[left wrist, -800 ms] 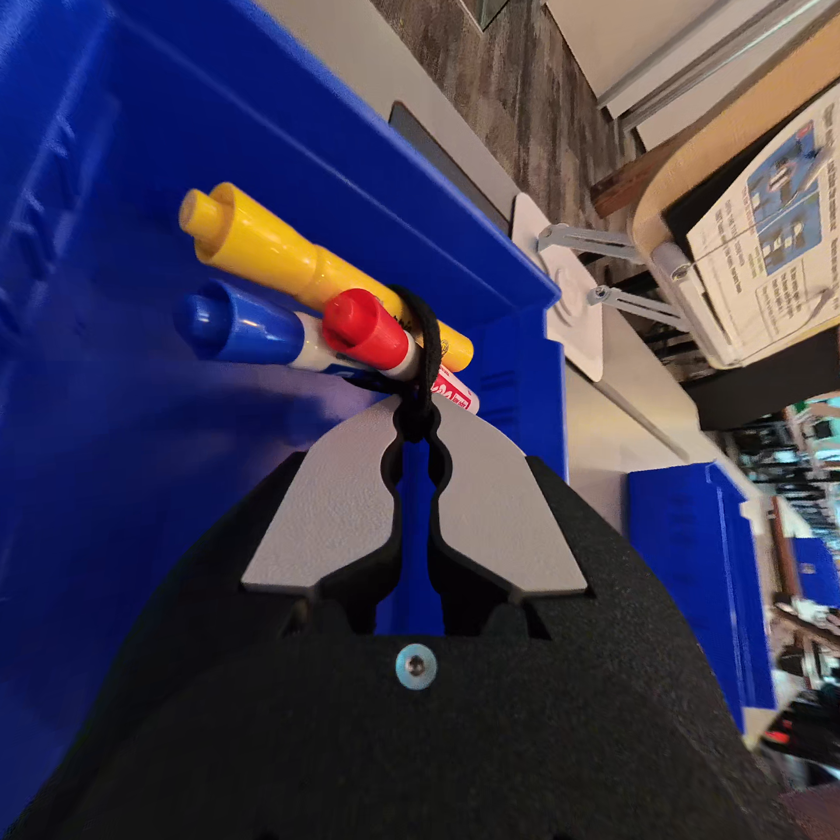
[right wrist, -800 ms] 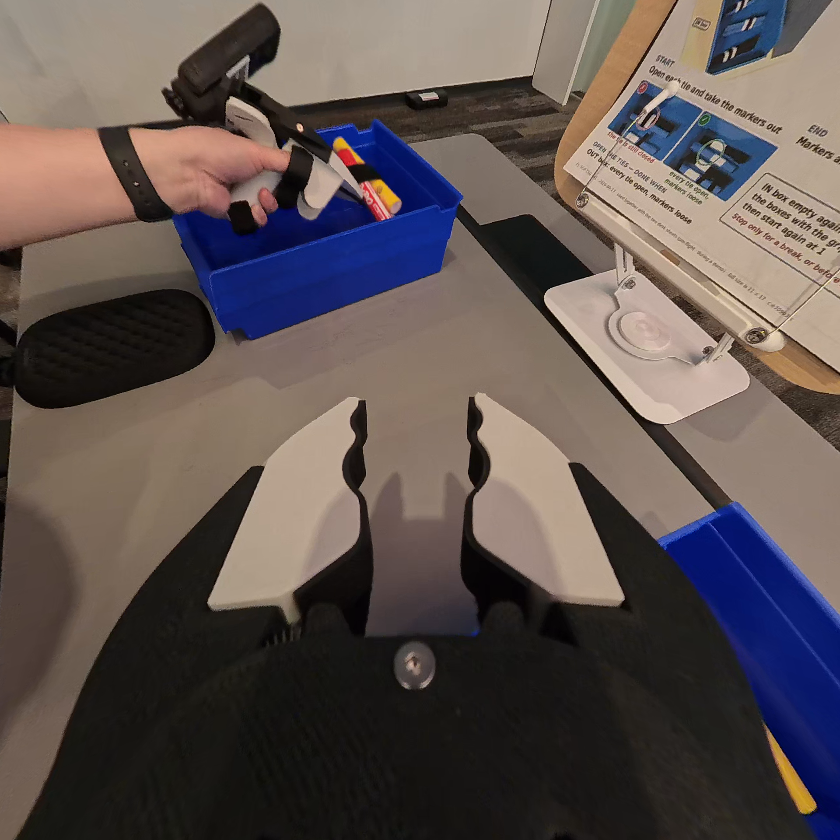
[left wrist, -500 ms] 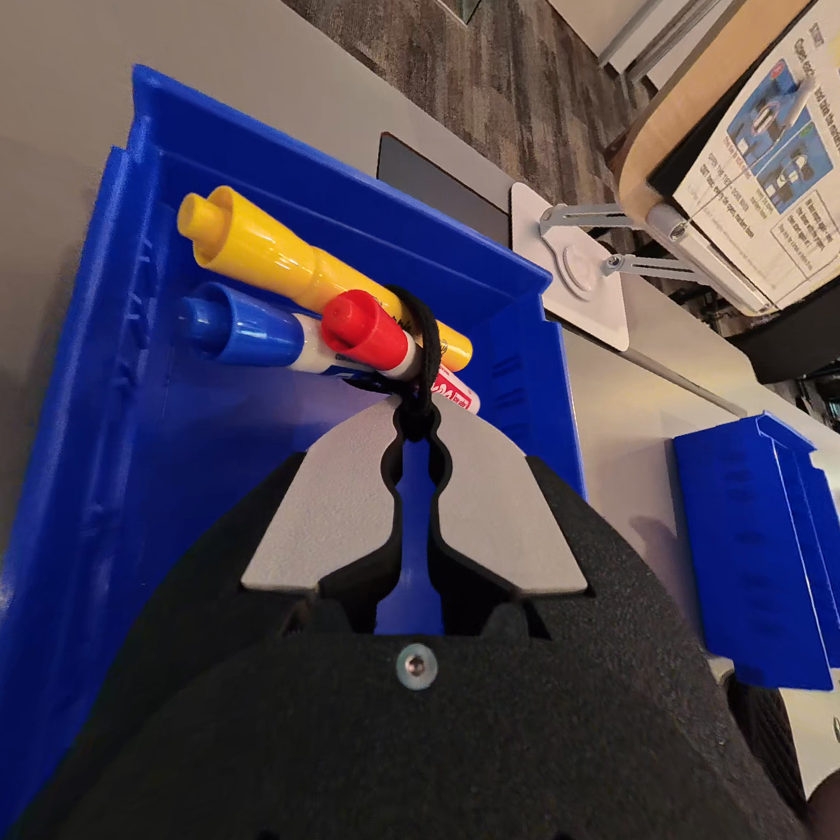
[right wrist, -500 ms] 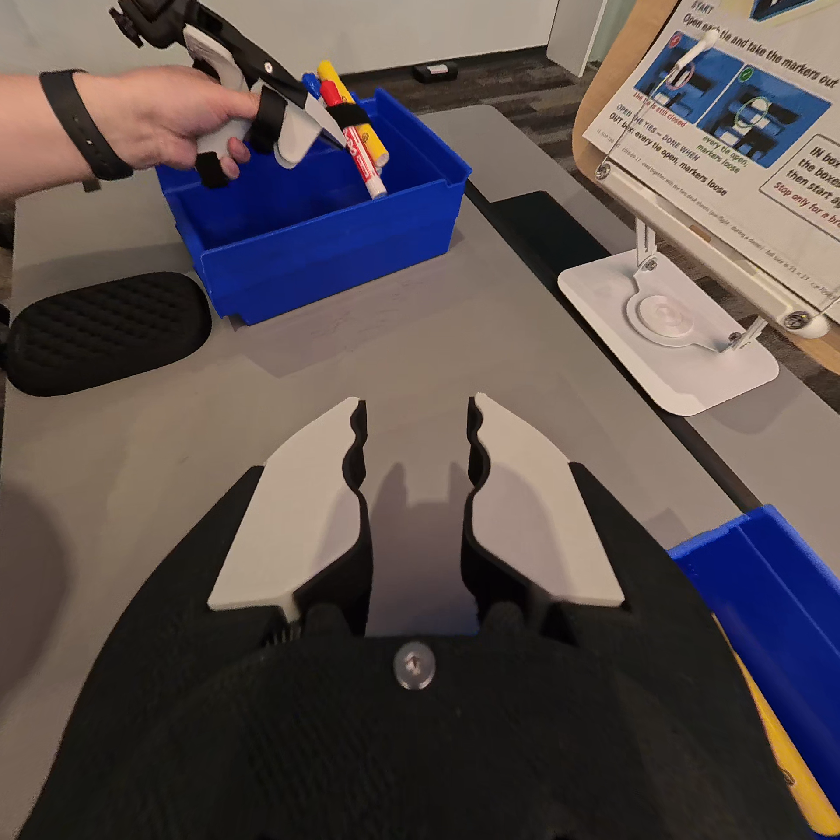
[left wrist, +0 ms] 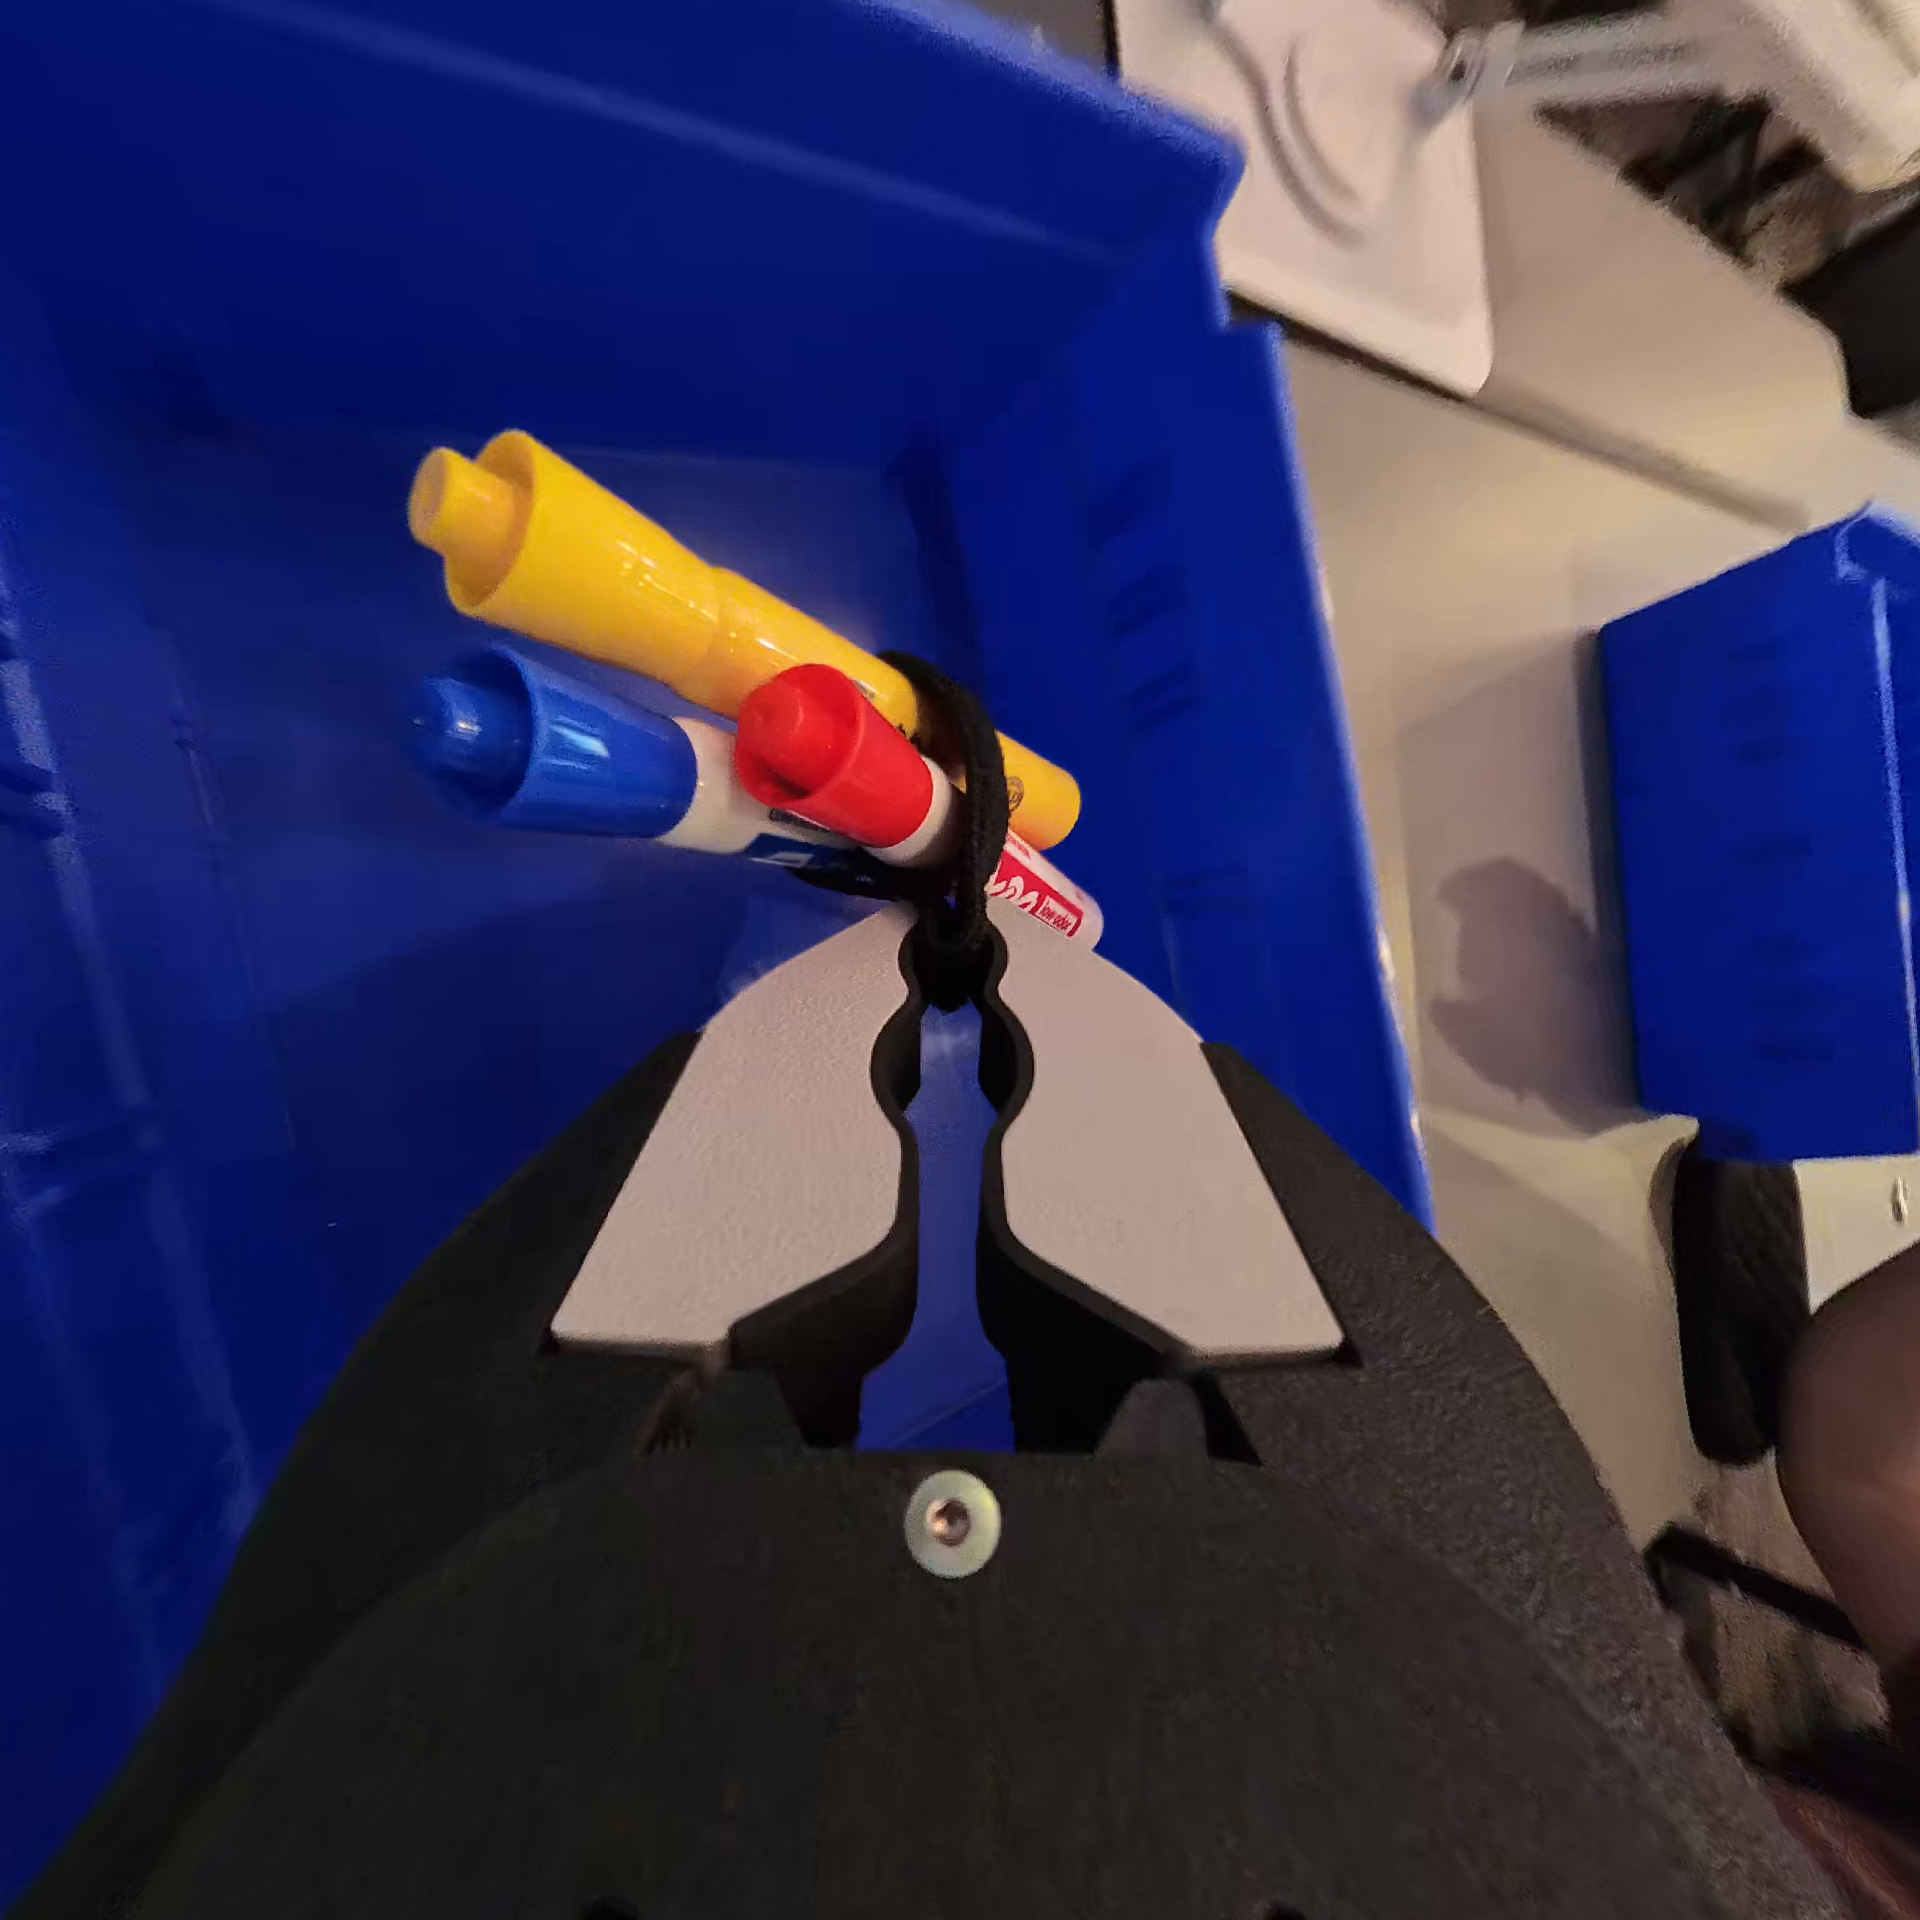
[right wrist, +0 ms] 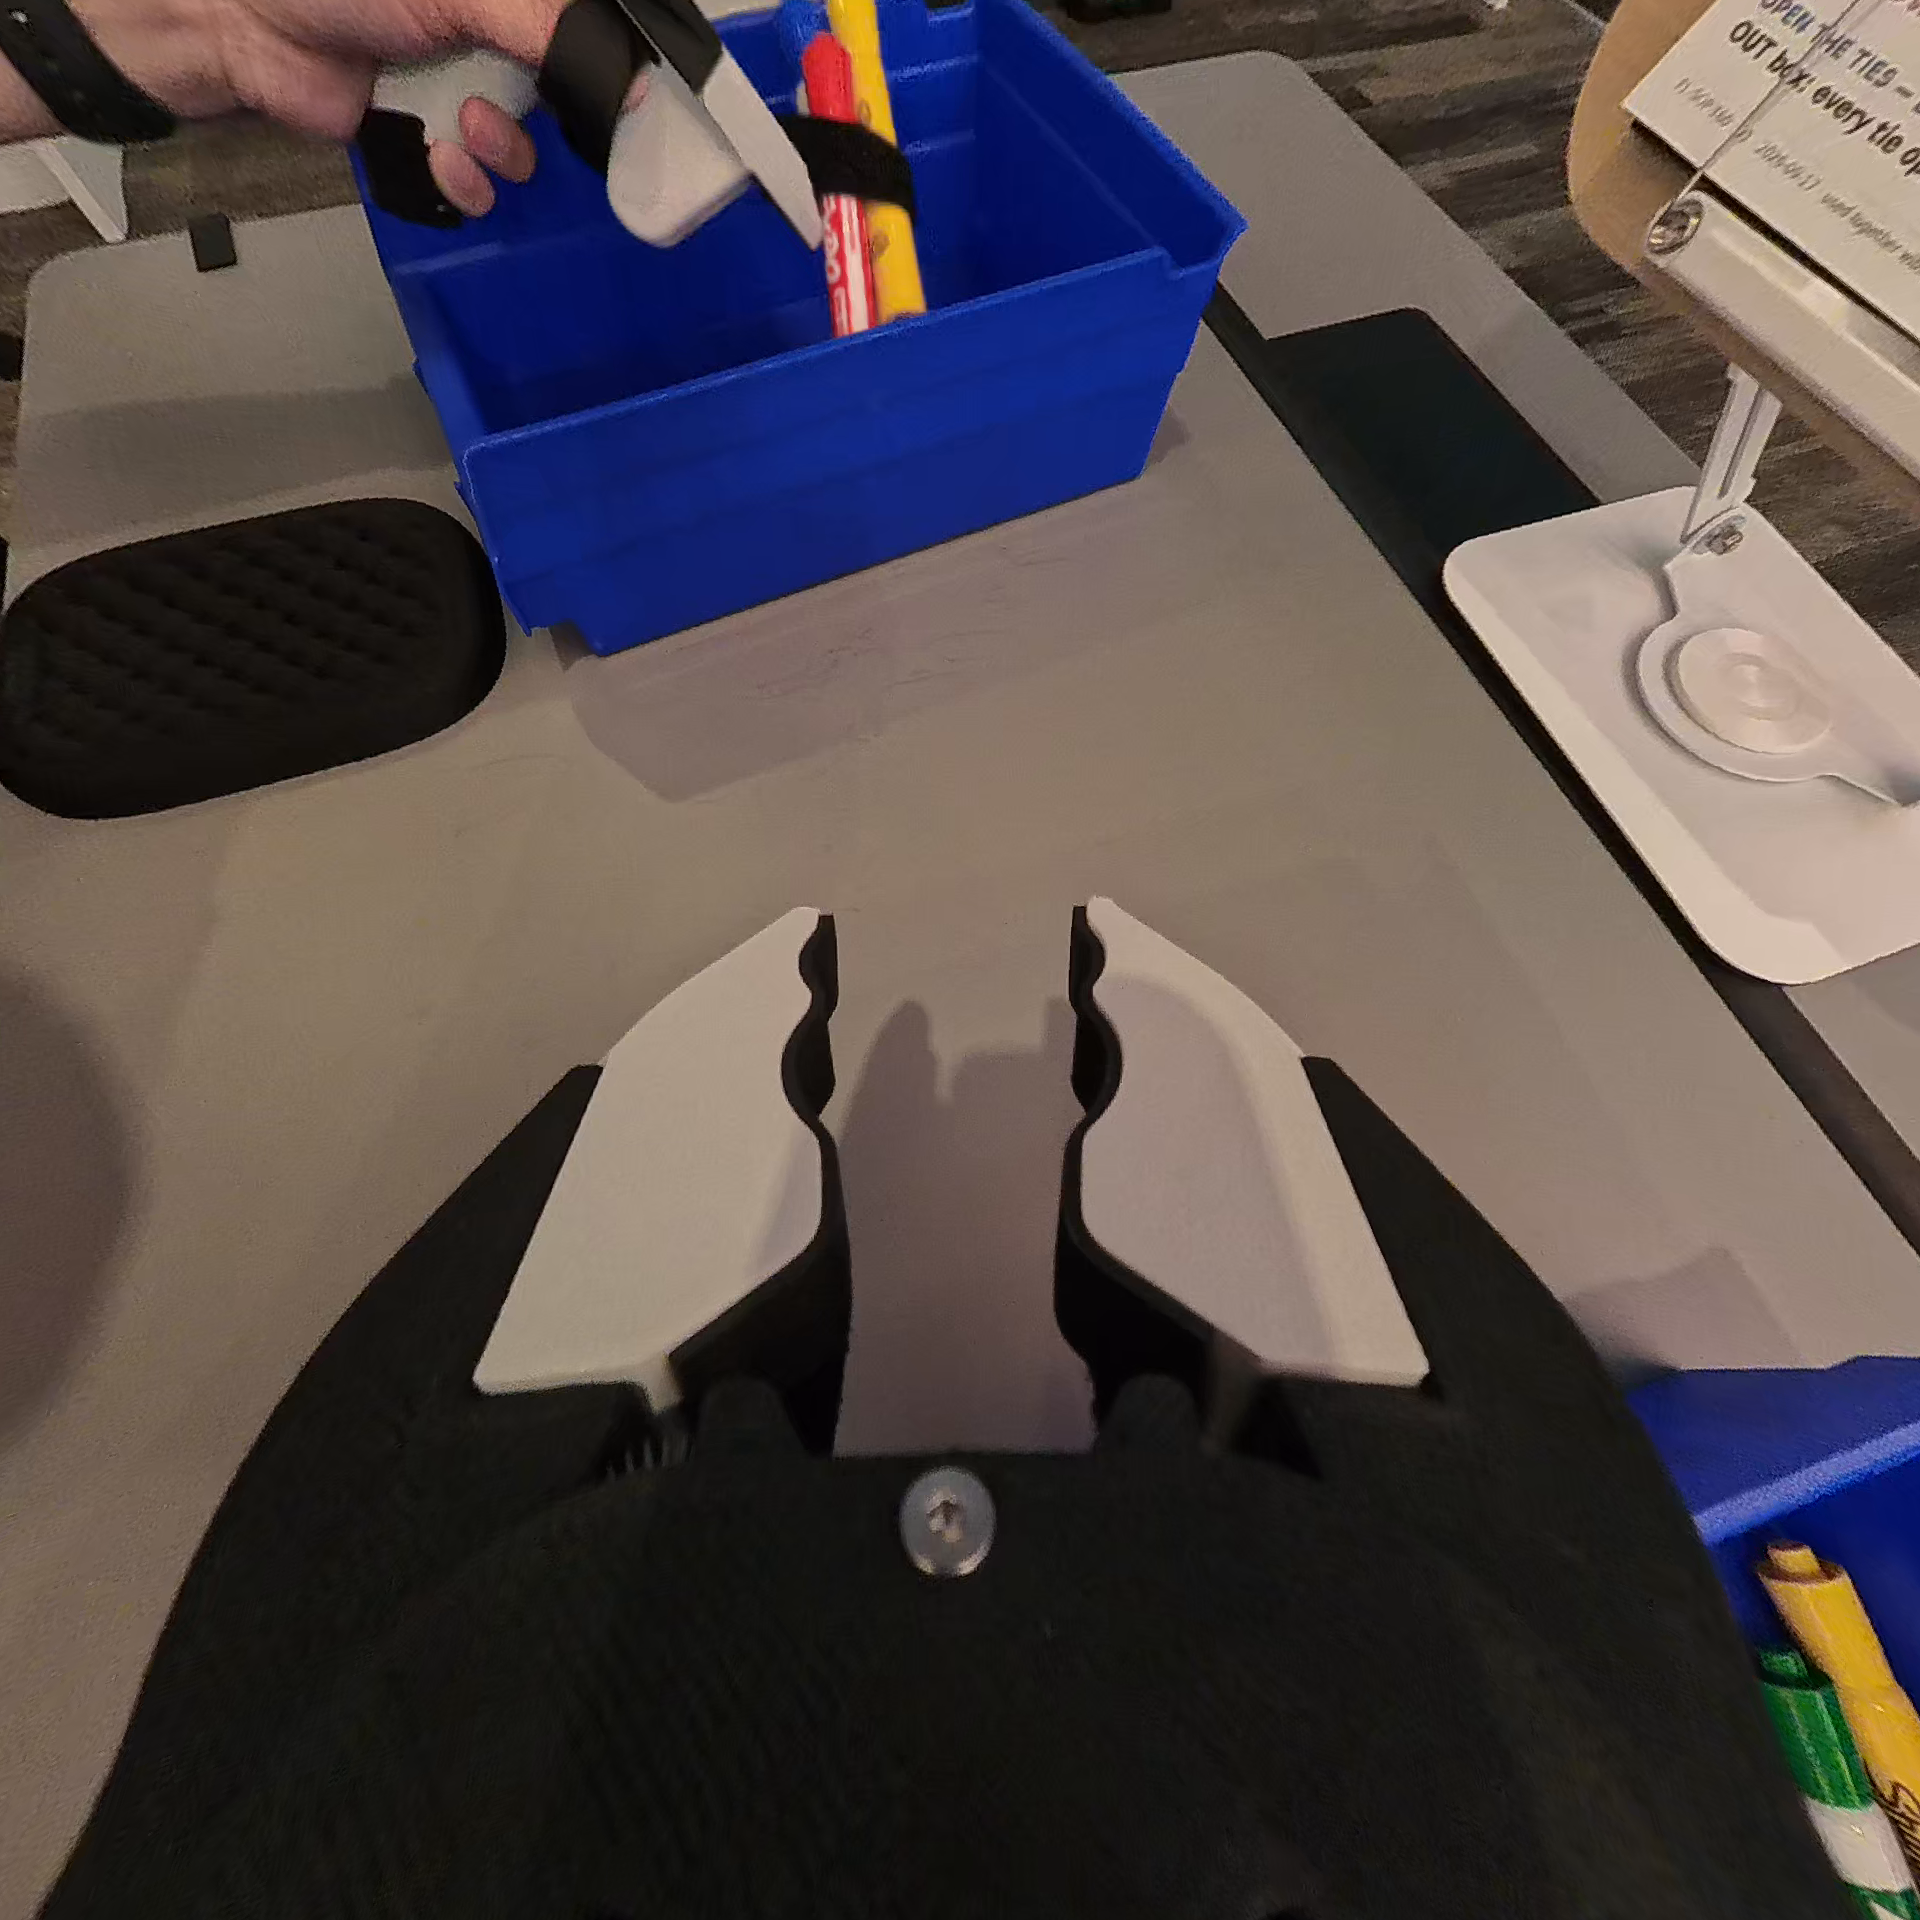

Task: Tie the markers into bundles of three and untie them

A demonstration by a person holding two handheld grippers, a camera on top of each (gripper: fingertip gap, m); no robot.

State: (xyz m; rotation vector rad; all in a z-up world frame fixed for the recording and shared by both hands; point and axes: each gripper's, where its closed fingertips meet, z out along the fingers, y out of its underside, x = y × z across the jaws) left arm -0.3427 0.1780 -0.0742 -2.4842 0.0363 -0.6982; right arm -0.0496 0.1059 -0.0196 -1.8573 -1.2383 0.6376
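My left gripper (left wrist: 951, 961) is shut on the black tie (left wrist: 977, 790) looped round a bundle of three markers: yellow (left wrist: 644, 592), blue (left wrist: 561, 743) and red (left wrist: 842, 764). The bundle hangs from the tie over the blue bin (left wrist: 520, 208). In the right wrist view the left gripper (right wrist: 800, 213) holds the bundle (right wrist: 868, 239) upright, its lower ends inside the far blue bin (right wrist: 831, 457). My right gripper (right wrist: 948, 920) is open and empty, low over the grey table (right wrist: 1039, 748).
A second blue bin (right wrist: 1787, 1455) at the near right holds a yellow marker (right wrist: 1839, 1662) and a green one (right wrist: 1813, 1756). A black textured pad (right wrist: 229, 649) lies left of the far bin. A white stand base (right wrist: 1704, 727) with an instruction board (right wrist: 1787, 135) stands at the right. Across from one pair of fingers to the other is roughly 30 cm.
The left gripper has swung the bundle from tilted to nearly upright and lowered its ends into the far bin. The right gripper has stayed open in about the same place.
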